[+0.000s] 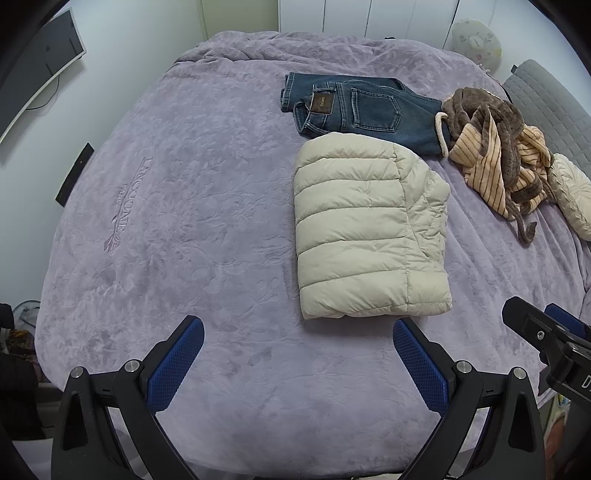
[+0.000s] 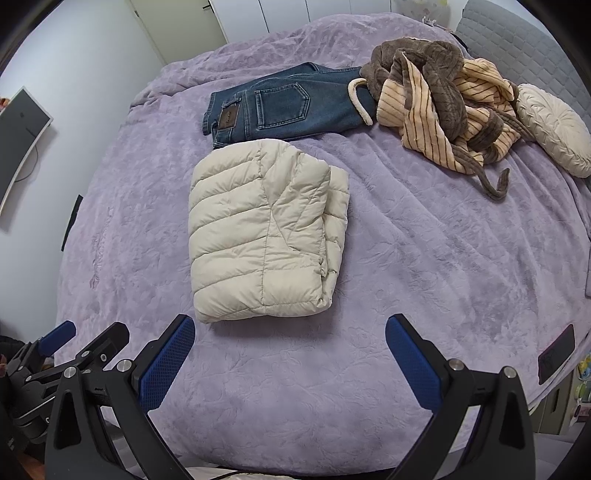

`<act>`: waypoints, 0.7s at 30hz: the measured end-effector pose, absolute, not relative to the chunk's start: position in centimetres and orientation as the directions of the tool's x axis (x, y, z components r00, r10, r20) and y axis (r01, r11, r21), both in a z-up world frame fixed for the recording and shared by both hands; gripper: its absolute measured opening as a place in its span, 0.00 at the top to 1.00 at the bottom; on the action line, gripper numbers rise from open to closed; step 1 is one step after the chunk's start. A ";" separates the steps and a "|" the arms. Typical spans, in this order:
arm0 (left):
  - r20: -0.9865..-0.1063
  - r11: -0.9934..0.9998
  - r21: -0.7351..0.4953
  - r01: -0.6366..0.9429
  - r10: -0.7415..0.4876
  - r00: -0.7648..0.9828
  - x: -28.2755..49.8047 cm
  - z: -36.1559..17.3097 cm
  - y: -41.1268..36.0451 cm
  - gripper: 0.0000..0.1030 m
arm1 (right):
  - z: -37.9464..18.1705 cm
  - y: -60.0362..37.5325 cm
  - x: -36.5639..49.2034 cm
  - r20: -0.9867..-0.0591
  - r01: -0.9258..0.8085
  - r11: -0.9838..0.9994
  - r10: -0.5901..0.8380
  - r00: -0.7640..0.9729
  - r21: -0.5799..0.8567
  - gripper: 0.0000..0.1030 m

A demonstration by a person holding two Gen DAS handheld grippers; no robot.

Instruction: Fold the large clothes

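Observation:
A cream quilted puffer jacket (image 1: 365, 236) (image 2: 262, 232) lies folded into a neat block on the lilac bedspread (image 1: 177, 229) (image 2: 424, 251). Behind it rest folded blue jeans (image 1: 354, 107) (image 2: 284, 107). A crumpled brown and peach striped robe (image 1: 498, 151) (image 2: 443, 103) is heaped at the back right. My left gripper (image 1: 298, 332) hovers open over the near bed edge, just short of the jacket. My right gripper (image 2: 290, 330) is open too, slightly right of the jacket's near edge. Neither holds anything.
A cream round cushion (image 1: 570, 195) (image 2: 554, 129) lies right of the robe by a grey headboard (image 1: 550, 107) (image 2: 517, 40). A monitor (image 1: 37, 70) (image 2: 18, 140) stands at the left wall. White wardrobe doors (image 1: 354, 16) are behind the bed. A dark flat object (image 2: 556, 354) sits near the right bed edge.

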State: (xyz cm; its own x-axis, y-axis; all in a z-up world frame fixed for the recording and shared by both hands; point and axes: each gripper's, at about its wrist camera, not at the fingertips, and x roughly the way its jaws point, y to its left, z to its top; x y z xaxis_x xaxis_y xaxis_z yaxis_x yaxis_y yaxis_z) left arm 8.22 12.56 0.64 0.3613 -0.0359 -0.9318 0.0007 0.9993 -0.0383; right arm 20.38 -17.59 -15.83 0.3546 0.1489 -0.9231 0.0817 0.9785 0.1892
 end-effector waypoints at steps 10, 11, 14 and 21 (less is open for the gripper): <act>-0.934 0.999 -0.033 0.005 -0.032 0.356 8.4 0.5 12.4 0.00 | -16.2 -17.7 20.7 -0.926 0.089 0.978 0.149 0.347 0.191 0.00; -0.934 0.999 -0.034 0.003 -0.033 0.357 8.4 0.5 12.4 0.00 | -16.2 -17.7 20.7 -0.926 0.089 0.978 0.149 0.347 0.191 0.00; -0.934 0.999 -0.034 0.003 -0.033 0.357 8.4 0.5 12.3 0.00 | -16.3 -17.7 20.7 -0.927 0.090 0.977 0.149 0.345 0.191 0.00; -0.934 0.999 -0.032 0.003 -0.031 0.357 8.4 0.5 12.3 0.00 | -16.3 -17.7 20.7 -0.927 0.090 0.978 0.149 0.345 0.190 0.00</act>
State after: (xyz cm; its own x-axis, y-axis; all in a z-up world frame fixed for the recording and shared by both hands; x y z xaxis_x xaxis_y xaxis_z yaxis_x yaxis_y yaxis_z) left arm 8.45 12.31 0.52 0.3571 -0.0309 -0.9335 0.0025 0.9995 -0.0322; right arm 20.74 -17.66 -16.30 0.3449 0.1486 -0.9268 0.0900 0.9776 0.1902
